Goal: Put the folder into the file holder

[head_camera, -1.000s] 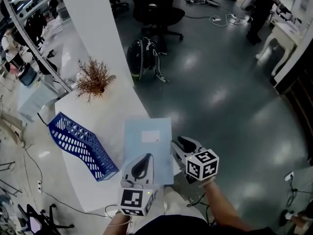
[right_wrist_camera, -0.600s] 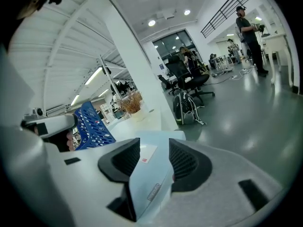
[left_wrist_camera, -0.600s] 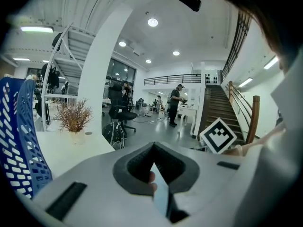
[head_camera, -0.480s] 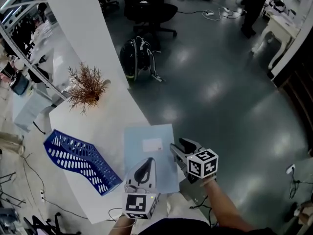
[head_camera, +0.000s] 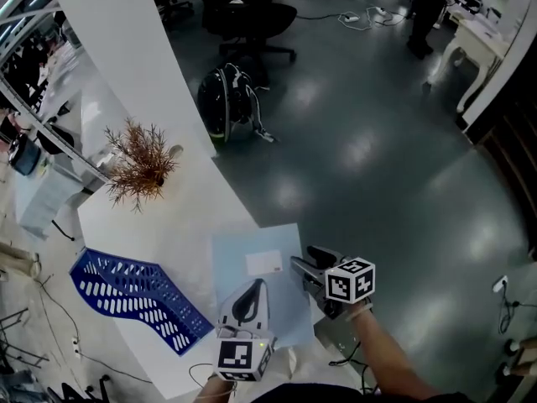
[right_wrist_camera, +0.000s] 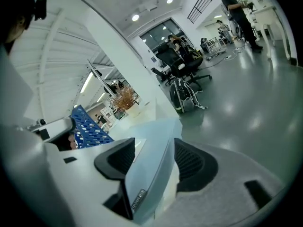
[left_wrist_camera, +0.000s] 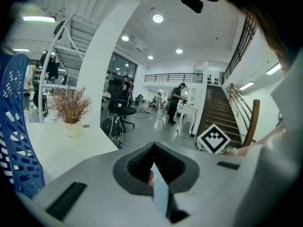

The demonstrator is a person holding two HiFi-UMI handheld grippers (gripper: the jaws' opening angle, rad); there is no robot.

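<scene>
A big white table (head_camera: 172,225) curves up the left side of the head view. A dark shiny floor (head_camera: 377,141) fills the right side. A black office chair (head_camera: 252,15) stands at twelve o'clock, and a backpack (head_camera: 225,99) sits on the floor just below it.

The blue file holder (head_camera: 134,296) lies on the table at eight o'clock. It has holes all over it. The light blue folder (head_camera: 260,280) is at six o'clock, over the near end of the table. It is not in the file holder. The file holder is at nine o'clock from the folder, with a gap between them. A dry brown plant (head_camera: 138,164) stands on the table at ten o'clock.

The left gripper (head_camera: 250,292) is at the folder's near edge. Its jaws are pressed together on the thin edge of the folder (left_wrist_camera: 160,195).

The right gripper (head_camera: 312,260) is at the folder's right side, at three o'clock from the left gripper. Its jaws are spread and have just been opening. The folder (right_wrist_camera: 151,167) stands between them, and the pads do not seem to squeeze it.
</scene>
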